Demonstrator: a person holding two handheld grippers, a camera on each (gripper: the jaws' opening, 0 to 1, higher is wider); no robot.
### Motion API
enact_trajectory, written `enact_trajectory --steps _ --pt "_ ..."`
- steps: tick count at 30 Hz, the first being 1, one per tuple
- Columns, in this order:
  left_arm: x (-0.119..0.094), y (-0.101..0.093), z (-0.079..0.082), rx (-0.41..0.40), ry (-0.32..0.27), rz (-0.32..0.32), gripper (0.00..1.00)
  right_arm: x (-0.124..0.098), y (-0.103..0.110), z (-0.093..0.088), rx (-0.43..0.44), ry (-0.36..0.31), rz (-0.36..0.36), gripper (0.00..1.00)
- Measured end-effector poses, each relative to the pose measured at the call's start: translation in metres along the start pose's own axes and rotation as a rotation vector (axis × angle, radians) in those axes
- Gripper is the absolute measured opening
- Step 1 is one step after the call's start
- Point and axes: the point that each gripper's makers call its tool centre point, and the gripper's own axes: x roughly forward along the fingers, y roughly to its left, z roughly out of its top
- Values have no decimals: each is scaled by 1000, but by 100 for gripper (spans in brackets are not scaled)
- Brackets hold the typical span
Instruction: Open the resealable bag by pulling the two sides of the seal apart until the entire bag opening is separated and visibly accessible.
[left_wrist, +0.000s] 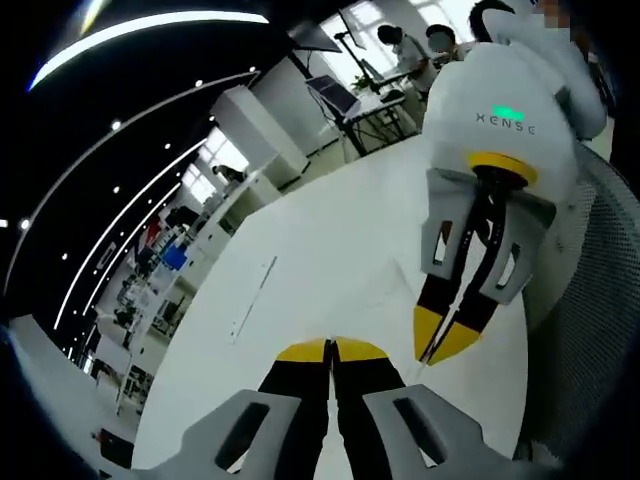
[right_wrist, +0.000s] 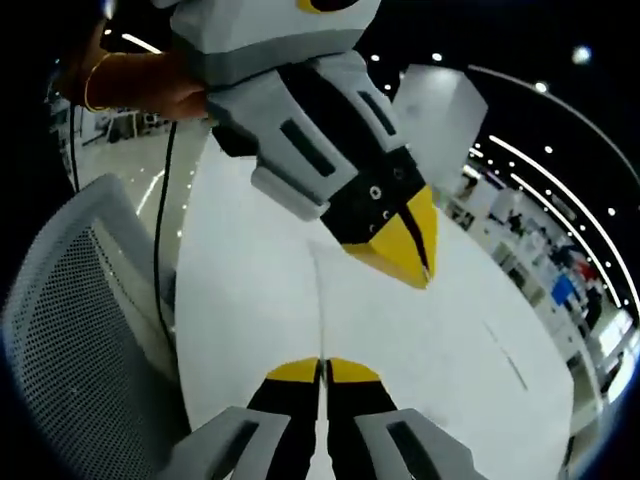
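Clearly, in the left gripper view, our left gripper (left_wrist: 333, 350) has its yellow tips pressed together on the thin clear resealable bag (left_wrist: 345, 290), which hangs between both tools above the white table (left_wrist: 260, 290). Further right, our right gripper (left_wrist: 440, 345) is likewise closed on the film. Beyond it we see a mesh chair (left_wrist: 600, 330). Whether the seal has parted, we cannot tell.

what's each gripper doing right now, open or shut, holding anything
Left gripper: shut; a thin clear film may be pinched between its tips, cannot be told.
Right gripper: shut, the same doubt.
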Motion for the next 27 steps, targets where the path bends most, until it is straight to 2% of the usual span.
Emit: enact_trajectory --steps 7,13,16,23,27 --pt "8 -24 -17 -10 45 -58 0 4 14 -5 -5 13 37 0" --pt "12 -42 -32 -22 83 -109 0 3 23 -10 47 17 60 1" --pt "13 -51 -42 -21 107 -127 0 -3 27 -11 107 6 56 4" --pt "11 -70 -63 -47 146 -165 0 -20 38 -21 185 12 42 4" --pt "13 -77 -74 -51 167 -172 0 -28 43 -31 204 31 30 5"
